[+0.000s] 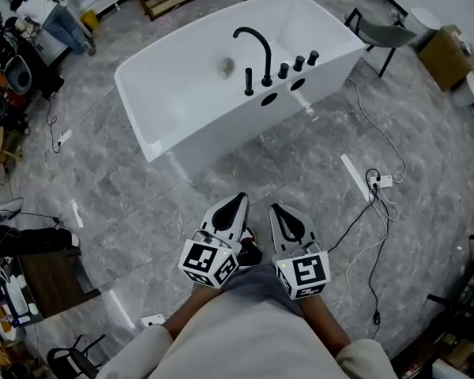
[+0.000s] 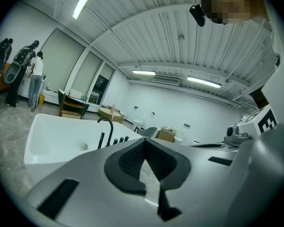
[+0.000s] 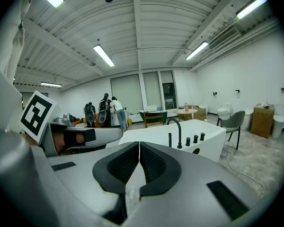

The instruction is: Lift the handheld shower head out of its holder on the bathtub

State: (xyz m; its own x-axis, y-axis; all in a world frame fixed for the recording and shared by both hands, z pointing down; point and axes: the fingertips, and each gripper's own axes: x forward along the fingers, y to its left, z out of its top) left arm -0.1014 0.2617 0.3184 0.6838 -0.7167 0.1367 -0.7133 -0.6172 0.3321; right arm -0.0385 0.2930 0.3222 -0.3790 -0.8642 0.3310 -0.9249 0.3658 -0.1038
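Subject: the handheld shower head [image 1: 248, 81], a slim black rod standing upright in its holder on the near rim of the bathtub [image 1: 166, 125], upper centre of the head view. Long axis: vertical, so I judge the lift to be straight up. The arched tap [image 1: 257, 46] rises close beside it on the right. Three knobs [image 1: 299, 62] follow further right along the same rim. To the rod's left the rim is bare.

Position relative to me: well apart, up-frame of both tools. My left gripper [image 1: 238, 200] and right gripper [image 1: 277, 210] sit side by side at lower centre, both pointing towards the tub. The rod lies almost directly up-frame of the left gripper and slightly left of the right one. I judge the left marginally better aligned, neither clearly nearer.

Jaws: both pairs pressed together, pads meeting, nothing between them. They must spread before any grasp.

Clearance: the grey floor [image 1: 142, 204] between me and the tub shows no obstacle in the direct line. A power strip [image 1: 379, 181] with cables lies at right. A chair [image 1: 373, 31] stands by the tub's upper-right corner. In my judgement, approaching from the rod's left side avoids the tap.
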